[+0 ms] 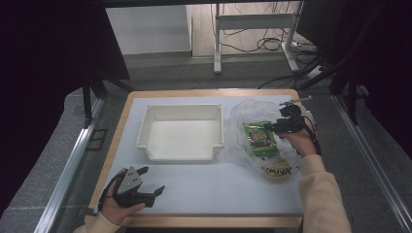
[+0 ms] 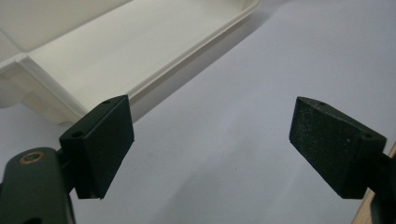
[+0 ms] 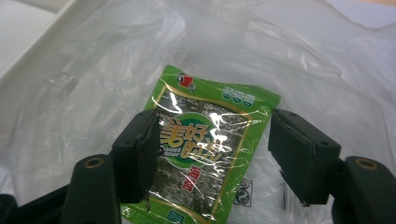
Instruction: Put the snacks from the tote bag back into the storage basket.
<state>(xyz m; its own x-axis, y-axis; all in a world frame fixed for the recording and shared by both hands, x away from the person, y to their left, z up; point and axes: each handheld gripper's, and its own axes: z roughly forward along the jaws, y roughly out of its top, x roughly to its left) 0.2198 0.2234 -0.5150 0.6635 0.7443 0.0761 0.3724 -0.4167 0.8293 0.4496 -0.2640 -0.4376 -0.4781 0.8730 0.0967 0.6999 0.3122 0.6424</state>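
Left gripper (image 1: 151,180) nearest us, just before the white tray (image 1: 180,132), jaws wide, nothing between. Right gripper (image 3: 212,154) right of tray: we note 2 jaws straddling the green seaweed packet (image 3: 210,149) on the plastic bag (image 1: 252,109), not yet pinching.

Showing bright green on the seaweed snack packet (image 3: 205,154), with a dark speckled window, a gold-edged green oval, yellow-orange characters and a small red mark toward eleven o'clock. Gleaming clear and colourless with white glare: the plastic bag (image 3: 289,60) around the packet, carrying yellowish print at six o'clock (image 1: 278,171) in the high view. Reading matte black: the right gripper (image 3: 212,156) and the left gripper (image 2: 210,149), brass-coloured screws showing on both. Looking creamy white: the plastic bin (image 1: 180,132). Appearing pale bluish-white: the table mat (image 1: 218,187), bordering light wood on the table edge (image 1: 204,221). Wearing cream: the sleeve (image 1: 323,194).
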